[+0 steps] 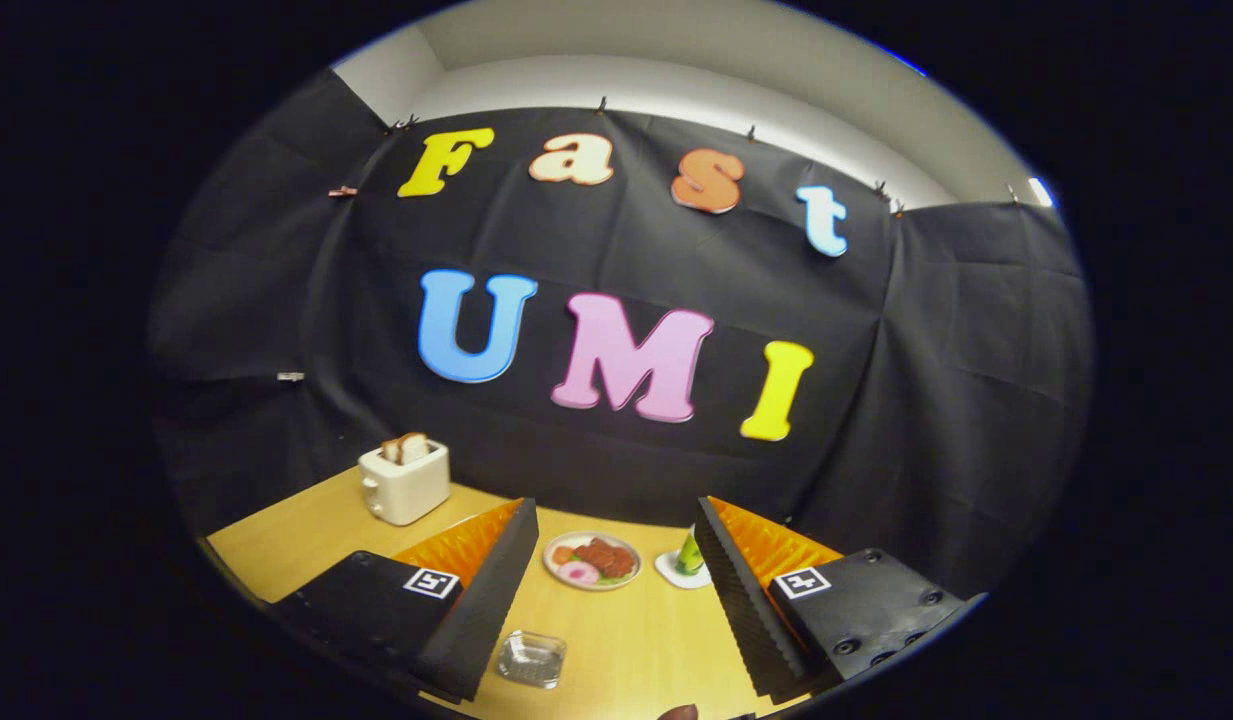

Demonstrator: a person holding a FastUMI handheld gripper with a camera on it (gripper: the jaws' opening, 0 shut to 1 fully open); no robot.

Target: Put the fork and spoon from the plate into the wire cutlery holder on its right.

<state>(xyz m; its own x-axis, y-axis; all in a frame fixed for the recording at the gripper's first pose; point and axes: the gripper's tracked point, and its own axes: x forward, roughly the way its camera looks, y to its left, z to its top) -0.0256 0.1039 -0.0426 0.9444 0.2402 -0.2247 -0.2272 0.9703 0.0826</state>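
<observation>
My gripper (614, 510) is held above the near part of a wooden table (641, 640), open, with a wide gap and nothing between its fingers. The left finger (481, 600) and right finger (741, 600) have black ribbed pads and orange backs. Beyond the fingertips, in line with the gap, a round plate (588, 537) holds brown meat pieces and a pink ring-shaped item. I can make out no cutlery on it at this distance.
A white toaster (404, 482) with bread slices stands at the far left of the table. A small white dish (674, 570) with a green item sits right of the plate, partly behind the right finger. A clear glass dish (531, 658) lies near the left finger.
</observation>
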